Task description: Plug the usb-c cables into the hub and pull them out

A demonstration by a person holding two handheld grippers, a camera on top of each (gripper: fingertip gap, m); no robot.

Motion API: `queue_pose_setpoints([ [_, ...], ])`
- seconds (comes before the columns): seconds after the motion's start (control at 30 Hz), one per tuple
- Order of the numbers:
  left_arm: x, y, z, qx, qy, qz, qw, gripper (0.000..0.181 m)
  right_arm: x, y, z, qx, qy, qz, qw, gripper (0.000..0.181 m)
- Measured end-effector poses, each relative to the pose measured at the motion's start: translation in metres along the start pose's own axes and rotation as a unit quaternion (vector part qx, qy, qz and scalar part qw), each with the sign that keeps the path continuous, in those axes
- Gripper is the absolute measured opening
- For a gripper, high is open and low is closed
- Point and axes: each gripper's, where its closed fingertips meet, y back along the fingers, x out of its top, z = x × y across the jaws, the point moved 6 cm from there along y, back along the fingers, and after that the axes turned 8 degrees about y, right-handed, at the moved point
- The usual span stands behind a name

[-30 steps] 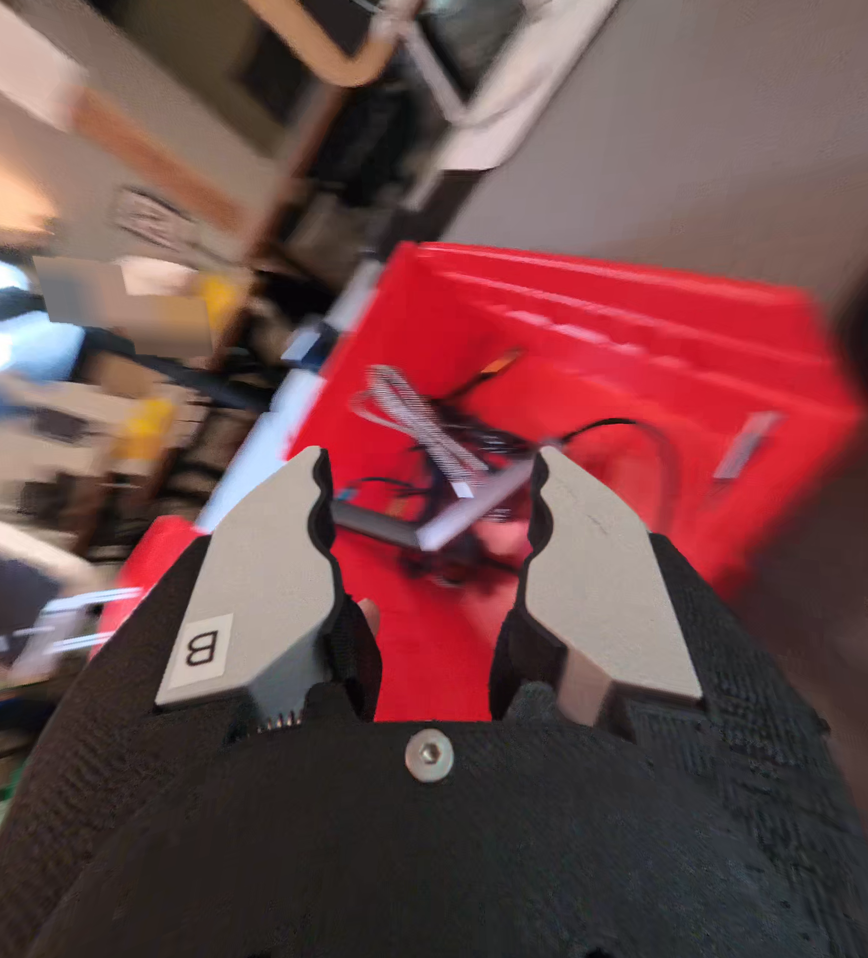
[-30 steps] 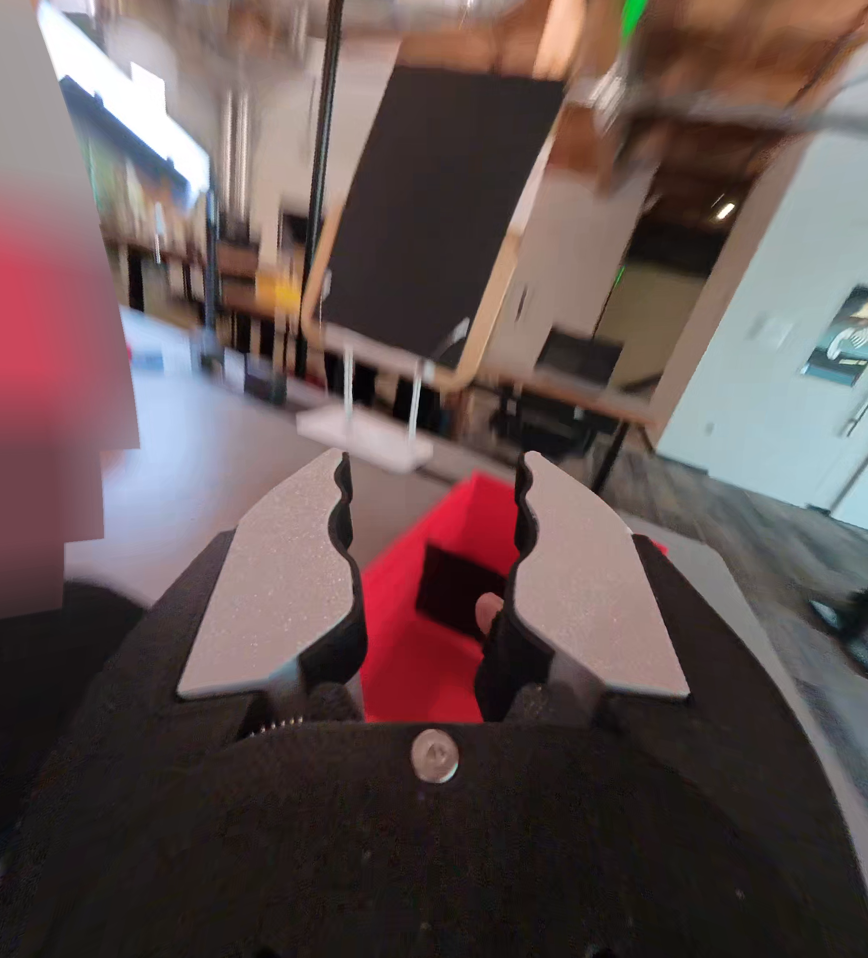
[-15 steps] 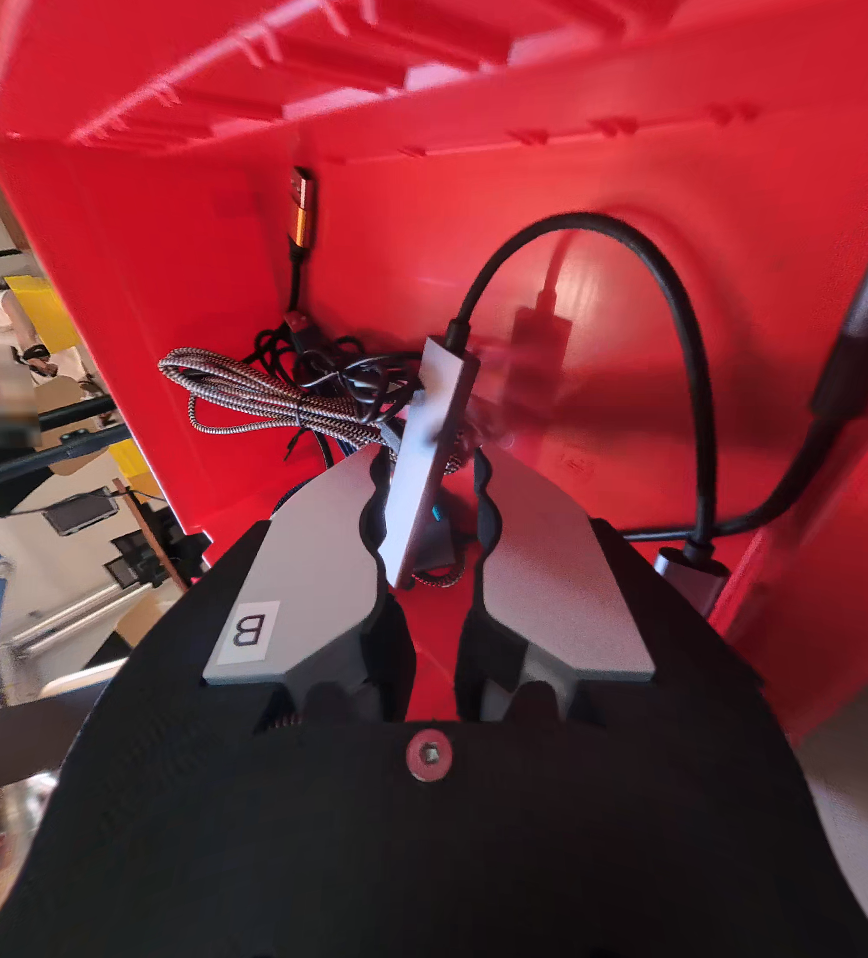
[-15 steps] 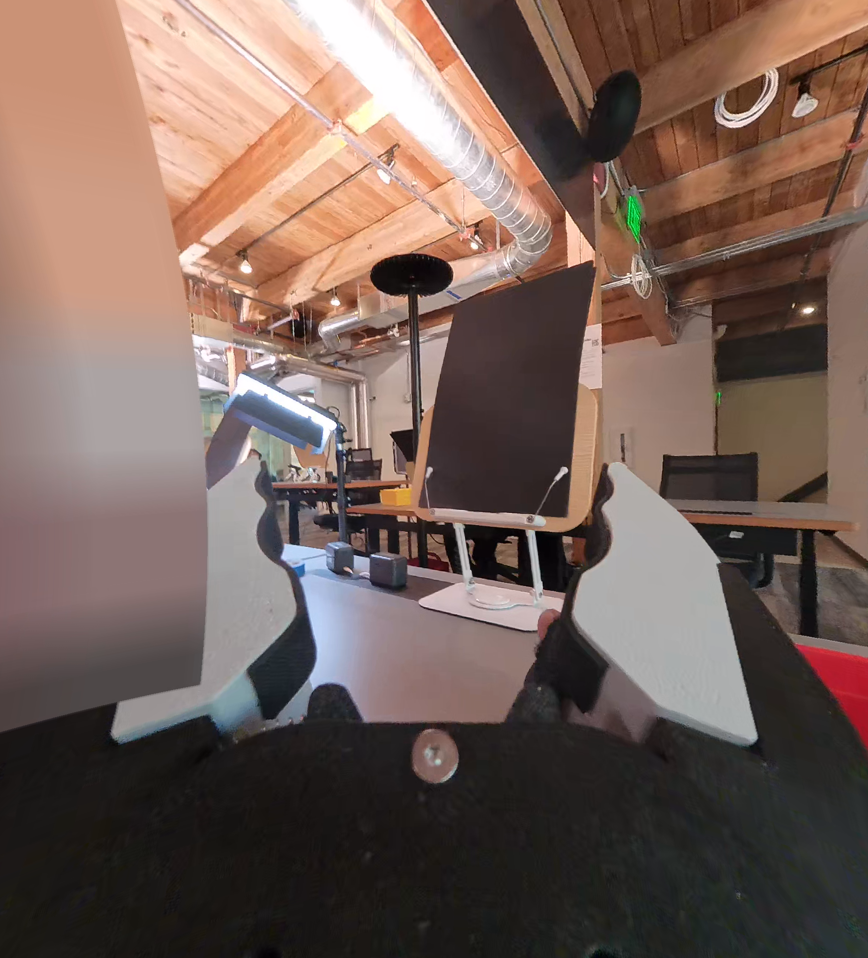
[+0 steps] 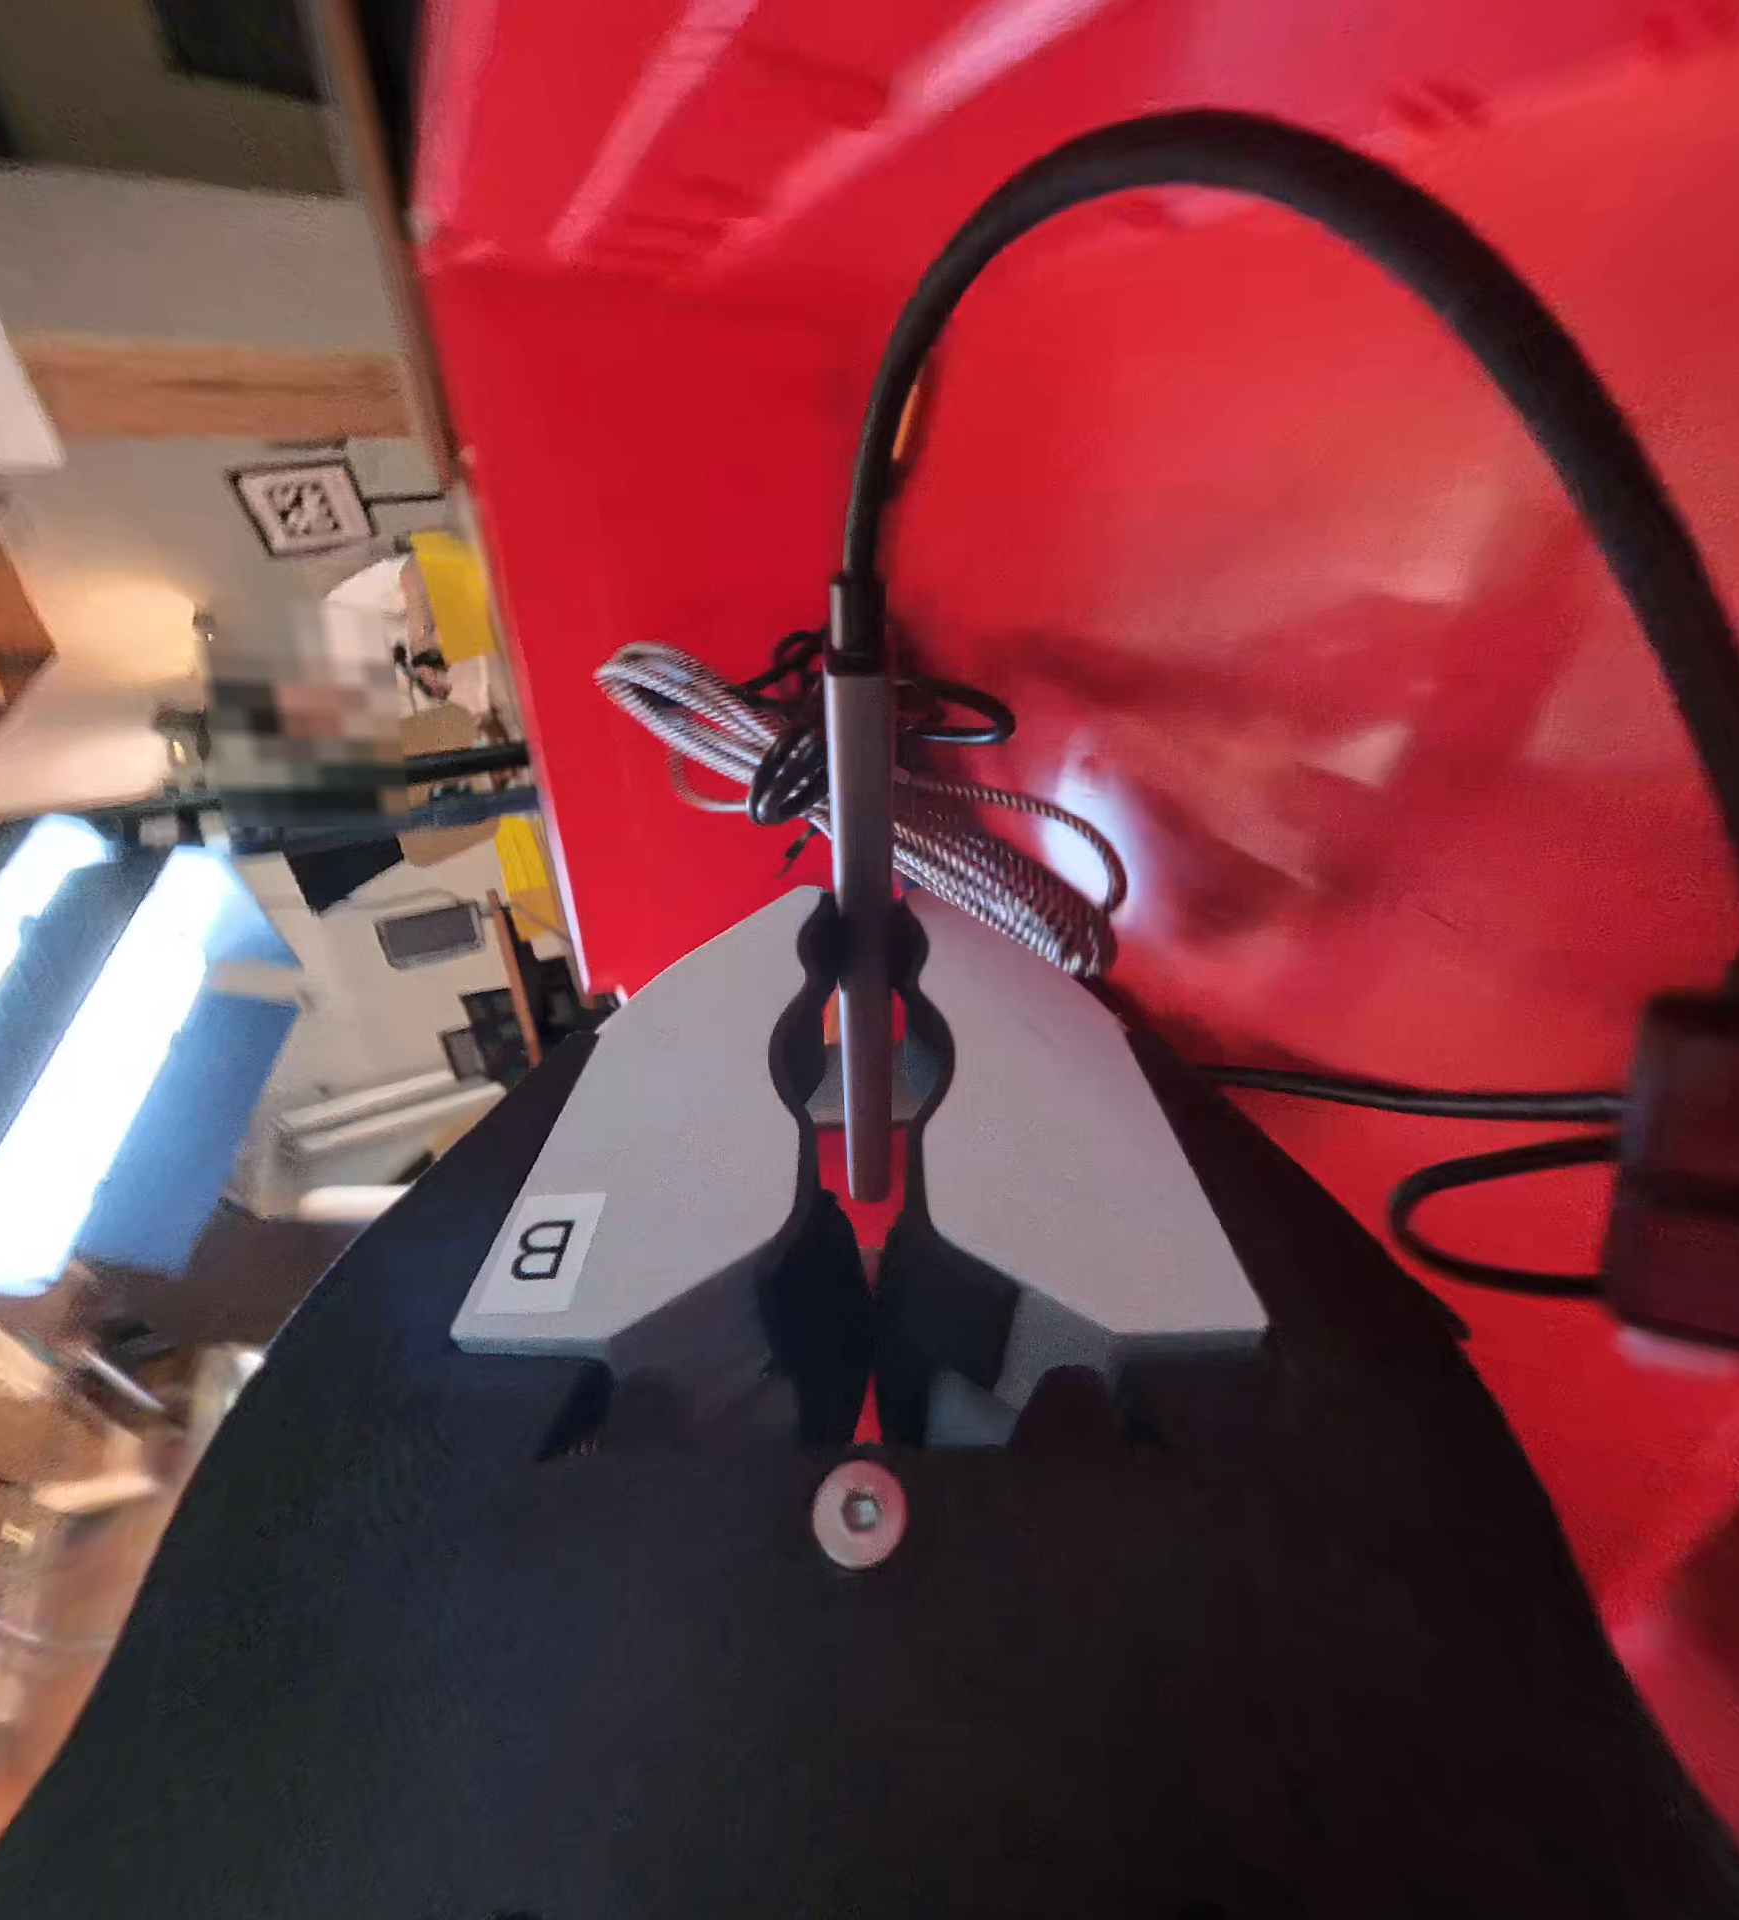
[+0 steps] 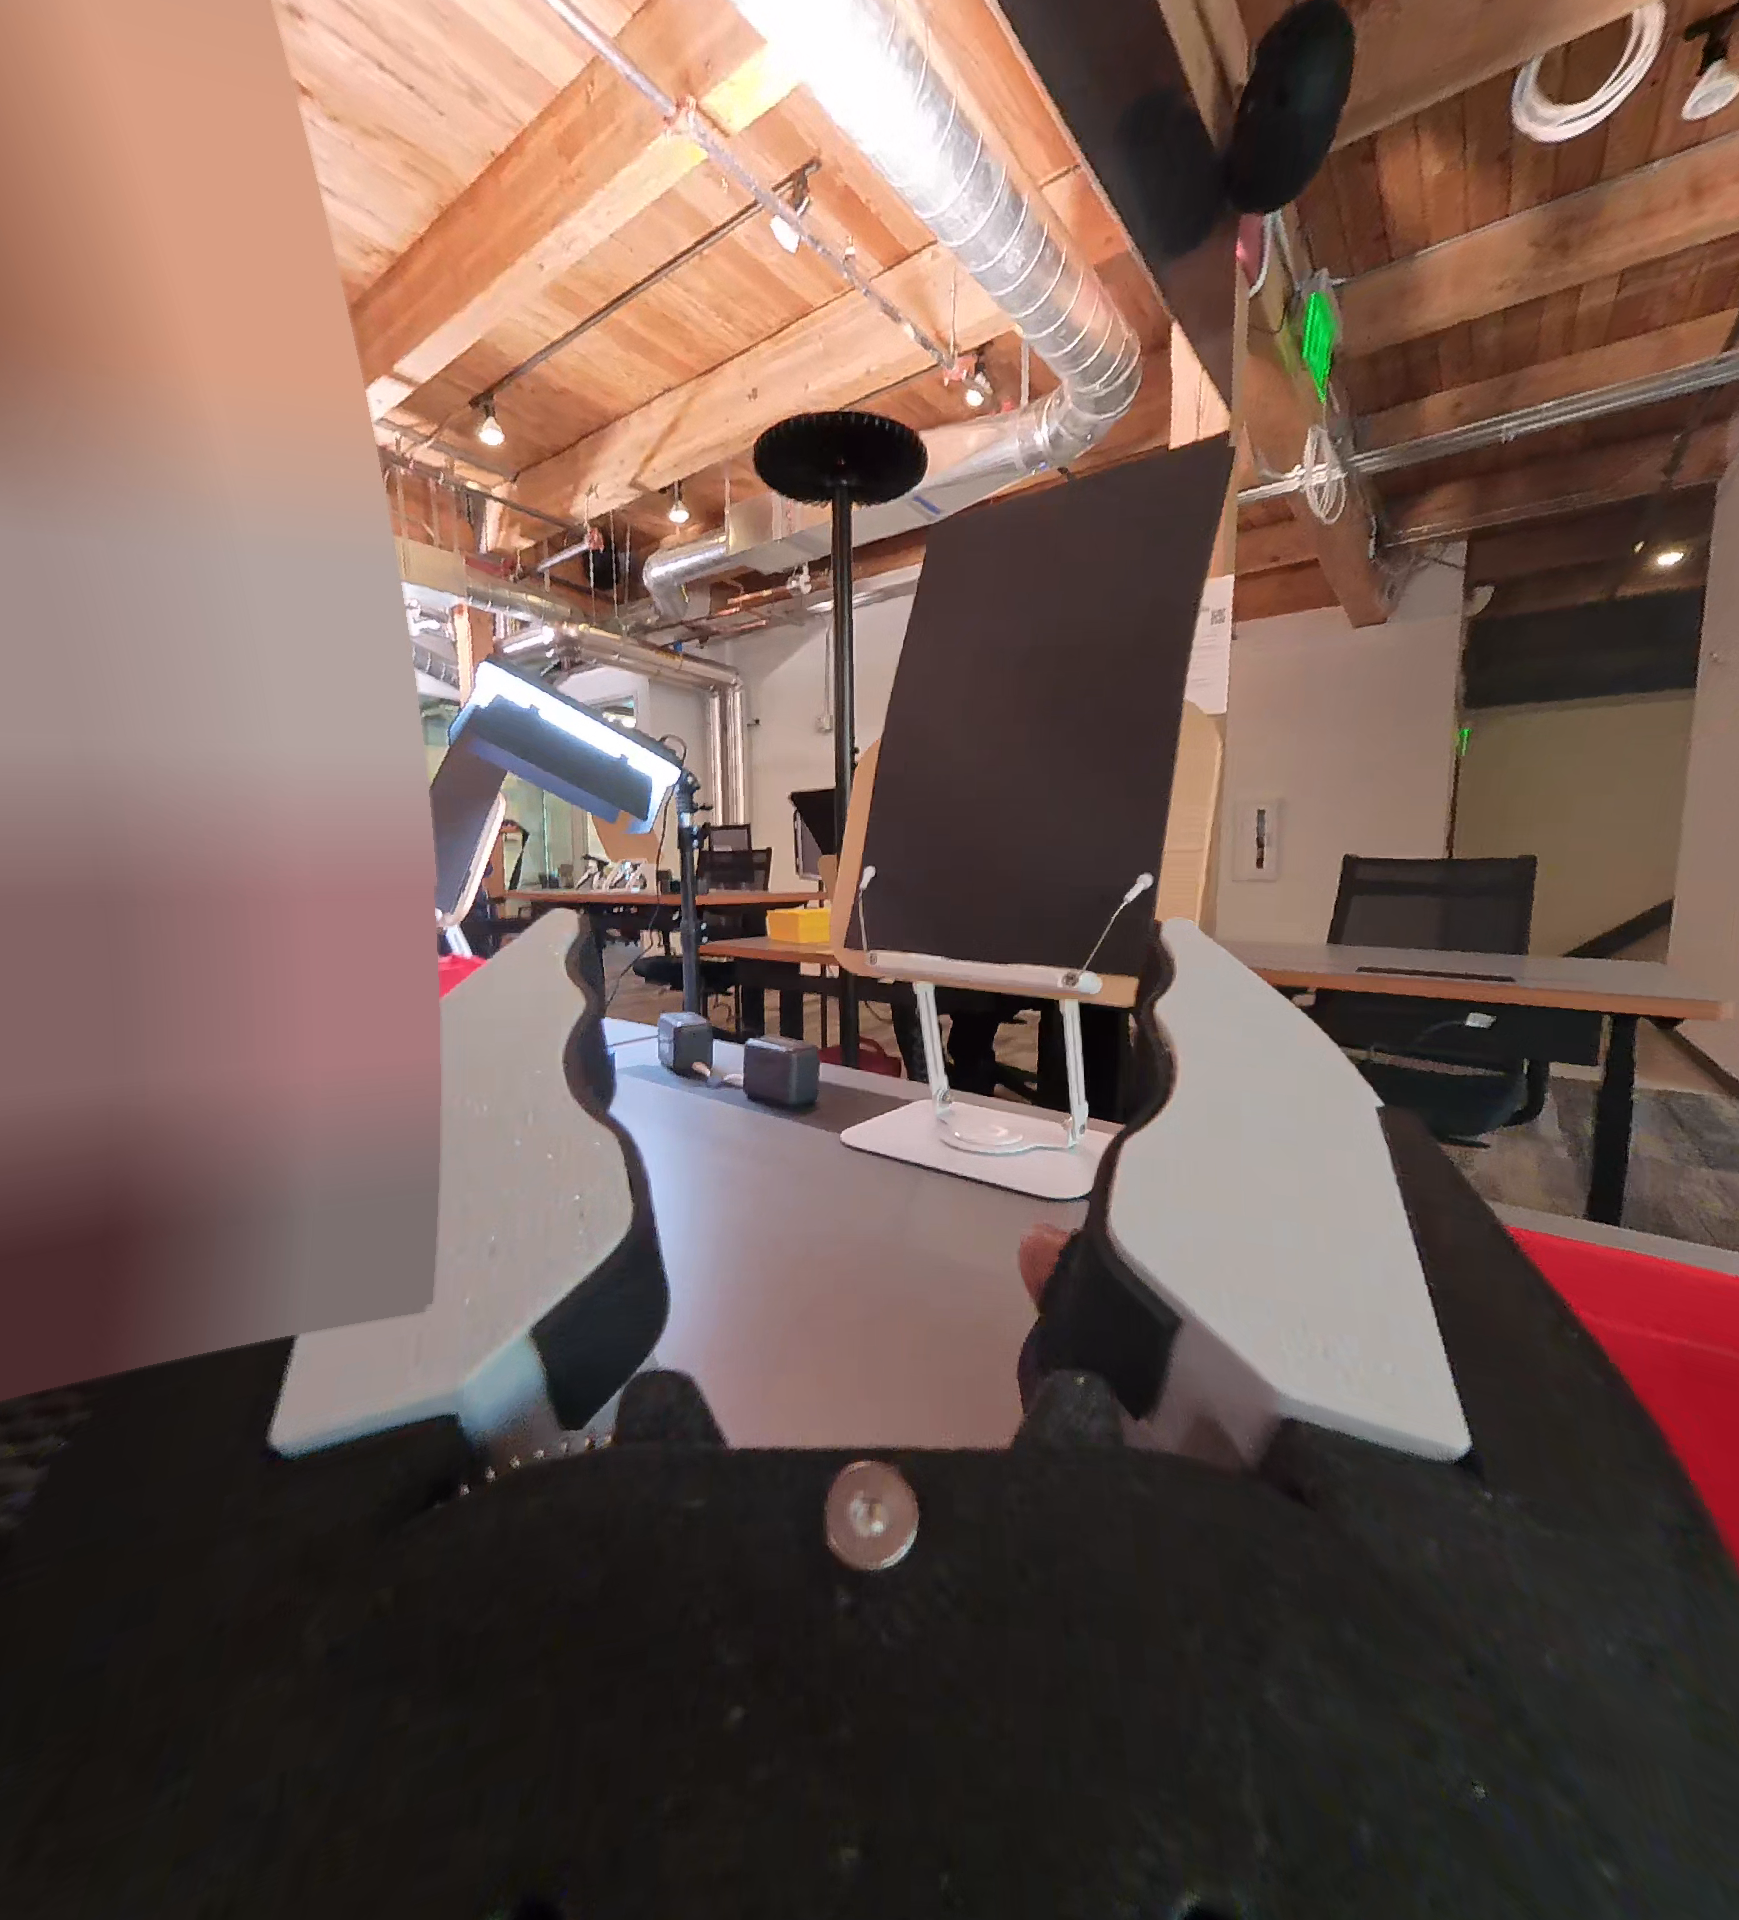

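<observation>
My left tool point(image 5: 860, 935) has closed on the grey hub point(image 5: 863, 914) | red bin point(image 5: 1260, 468) behind | my right tool point(image 6: 870, 1049) open over bench point(image 6: 823, 1226)

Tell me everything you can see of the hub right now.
The hub is a slim grey bar, metal by its look, seen edge-on and pointing straight away from the camera. The left claw is shut on its near half, with the near end showing between the fingers. A thick black cable leaves its far end, arching right to a dark plug. Behind it lies a braided cable bundle in the red bin. Its ports are not visible.
</observation>
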Motion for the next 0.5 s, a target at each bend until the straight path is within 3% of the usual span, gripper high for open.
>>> queue_pose_setpoints([
  [0.1,-0.001,0.024,-0.033,0.055,0.135,0.053,0.988,0.008,-0.004,-0.003,-0.008,0.032,-0.008,-0.031,0.999,0.090],
  [0.17,0.000,0.042,-0.054,0.086,0.236,0.114,0.961,0.007,-0.007,-0.005,-0.013,0.053,-0.012,-0.060,0.997,0.084],
  [0.3,-0.001,0.066,-0.085,0.102,0.409,0.255,0.870,0.007,-0.008,-0.009,-0.021,0.079,-0.022,-0.081,0.993,0.075],
  [0.43,0.005,0.079,-0.100,0.076,0.510,0.364,0.775,0.007,-0.011,-0.011,-0.023,0.073,-0.002,-0.105,0.992,0.069],
  [0.5,0.009,0.080,-0.103,0.055,0.541,0.391,0.743,0.007,-0.013,-0.012,-0.024,0.065,0.014,-0.116,0.991,0.065],
])
